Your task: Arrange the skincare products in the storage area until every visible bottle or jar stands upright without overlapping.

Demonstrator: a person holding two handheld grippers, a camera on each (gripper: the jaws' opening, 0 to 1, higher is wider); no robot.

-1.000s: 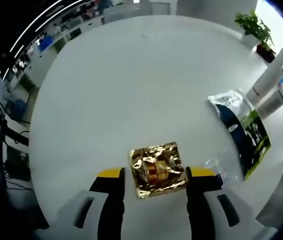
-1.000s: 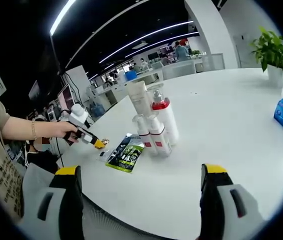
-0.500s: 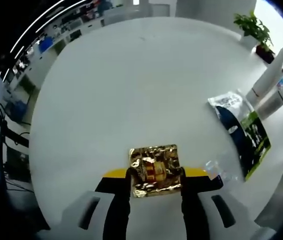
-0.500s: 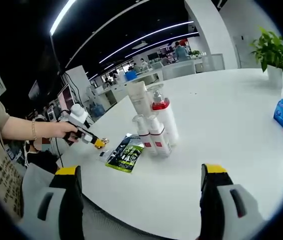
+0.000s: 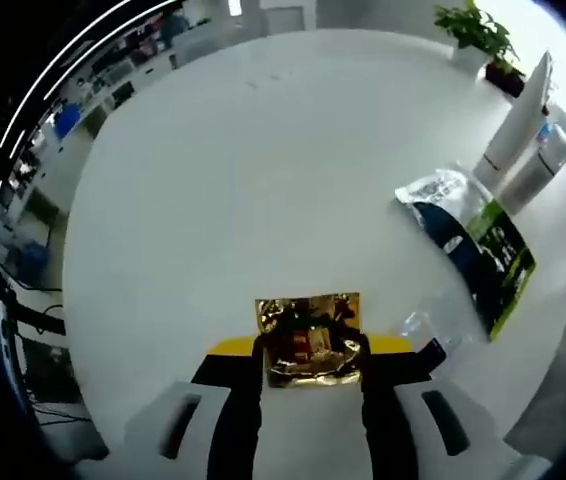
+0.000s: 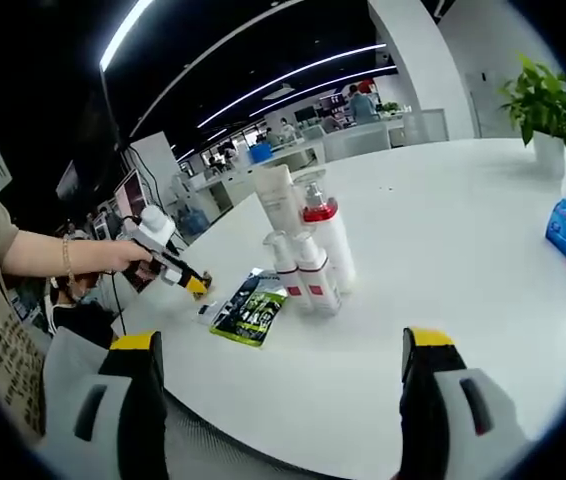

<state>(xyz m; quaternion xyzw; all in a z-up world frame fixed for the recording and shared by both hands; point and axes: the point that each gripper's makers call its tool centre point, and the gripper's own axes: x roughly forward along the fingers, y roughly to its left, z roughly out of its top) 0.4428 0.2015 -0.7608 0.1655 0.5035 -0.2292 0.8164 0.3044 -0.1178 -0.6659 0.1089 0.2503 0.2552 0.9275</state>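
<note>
**Pinching a thin foil sachet: where the grip could fail**

Holding the gold foil sachet (image 5: 309,340) between the jaws of our left gripper (image 5: 308,352), we have only a crinkled, thin packet in hand, low over the white surface (image 5: 263,180). The jaws look drawn in against its two side edges, and the foil appears slightly buckled between them. Our right gripper (image 6: 281,375) has its jaws spread wide with nothing between them, well back from everything.

Risks we see from here:

- The sachet is slick and limp. Squeezed by its edges, we judge it may fold, twist or slip out if we swing it quickly.
- A flat sachet will not stand by itself, so it probably needs laying flat clear of the bottles, not propping against them.
- The green and black pouch (image 5: 483,250) and a small clear wrapper (image 5: 425,330) lie just beside our path. Setting the sachet down carelessly would overlap them.
- The cluster of bottles stands upright and packed close: the red-collared pump bottle (image 6: 329,237), two small white bottles (image 6: 303,270) and a tall white tube (image 6: 277,197). A nudge from either gripper could topple one into the rest.

In the right gripper view, we cannot tell whether the sachet is lifted or touching the surface.
</note>
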